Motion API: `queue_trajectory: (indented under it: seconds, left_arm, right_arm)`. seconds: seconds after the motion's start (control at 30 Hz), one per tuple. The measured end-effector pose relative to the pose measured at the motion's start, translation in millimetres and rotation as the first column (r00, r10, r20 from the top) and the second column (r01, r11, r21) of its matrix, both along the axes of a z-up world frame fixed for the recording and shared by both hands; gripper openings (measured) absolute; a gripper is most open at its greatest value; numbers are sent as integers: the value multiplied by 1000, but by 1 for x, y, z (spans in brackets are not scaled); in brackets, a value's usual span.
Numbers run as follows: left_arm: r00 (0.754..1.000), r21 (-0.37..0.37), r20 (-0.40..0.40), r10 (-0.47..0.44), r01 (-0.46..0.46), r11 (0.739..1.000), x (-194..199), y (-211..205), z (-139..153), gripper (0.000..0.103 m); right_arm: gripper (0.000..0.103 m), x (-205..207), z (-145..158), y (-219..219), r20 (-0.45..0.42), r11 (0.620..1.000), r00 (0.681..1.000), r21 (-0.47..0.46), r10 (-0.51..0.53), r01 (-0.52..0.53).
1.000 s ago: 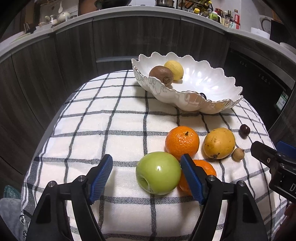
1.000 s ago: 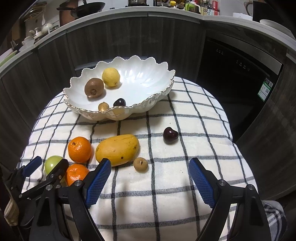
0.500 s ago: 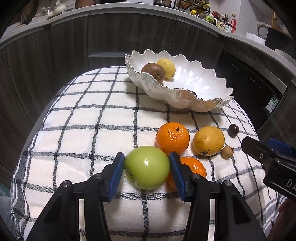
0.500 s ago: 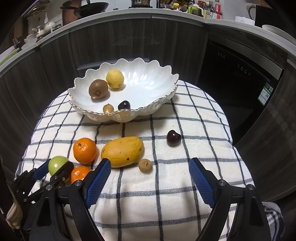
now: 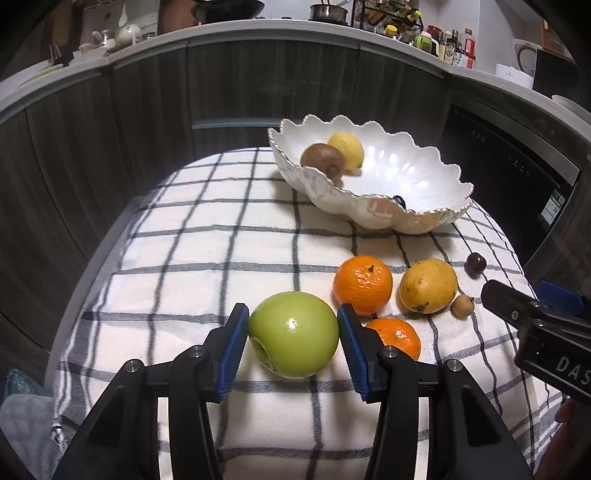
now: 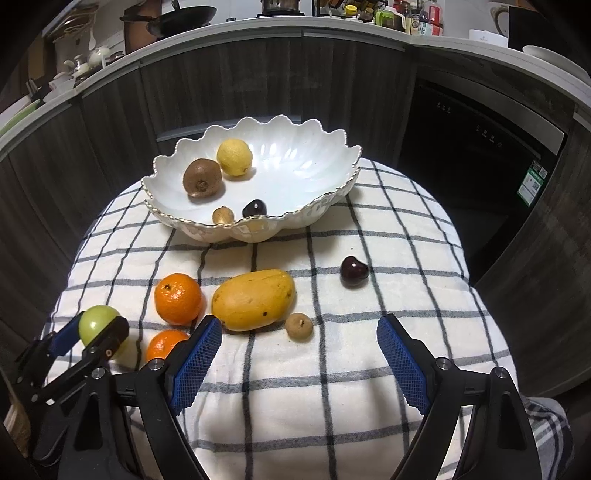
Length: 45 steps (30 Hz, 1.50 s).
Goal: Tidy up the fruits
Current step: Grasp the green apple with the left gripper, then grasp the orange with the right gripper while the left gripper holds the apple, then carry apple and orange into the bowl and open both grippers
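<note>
Both pads of the left gripper [image 5: 292, 341] pinch the green apple [image 5: 293, 339] between them; the right gripper [image 6: 299, 363] hangs spread wide, near the mango [image 6: 254, 299].

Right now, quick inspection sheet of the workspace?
Surface: checked cloth over a small table.
Job's things: white bowl holds lemon, kiwi, a small brown fruit and a dark cherry; on the cloth lie two oranges, mango, another small brown fruit, another cherry.
Clutter: nothing seen.
Grippers: left gripper shut on green apple; right gripper open, holding nothing.
Cables: nothing seen.
Surroundings: dark cabinets, crowded countertop behind.
</note>
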<state>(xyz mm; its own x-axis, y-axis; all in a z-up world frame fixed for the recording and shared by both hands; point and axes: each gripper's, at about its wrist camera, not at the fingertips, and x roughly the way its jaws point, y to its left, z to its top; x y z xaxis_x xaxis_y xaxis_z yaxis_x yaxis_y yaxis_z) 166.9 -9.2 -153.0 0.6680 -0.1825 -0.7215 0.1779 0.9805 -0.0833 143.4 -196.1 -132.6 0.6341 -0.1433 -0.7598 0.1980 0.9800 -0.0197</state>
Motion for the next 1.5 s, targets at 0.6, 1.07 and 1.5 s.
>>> queue_trajectory:
  seconds: [0.6,1.07,1.5]
  left_arm:
    - [992,2,12,122,-122,992,-16,63,13,48]
    - [989,1,3,145,-145,989,-14,69,10,48]
    - [991,3,17,133,-133,991,-14,62,16,48]
  right_arm:
    - [87,14,-28,65,-78,989,986,28,150,-148]
    - [59,28,-56,79,-148,982,971,65,186,-179]
    - [46,22,-30,74,-70,977,976,67,206,-201]
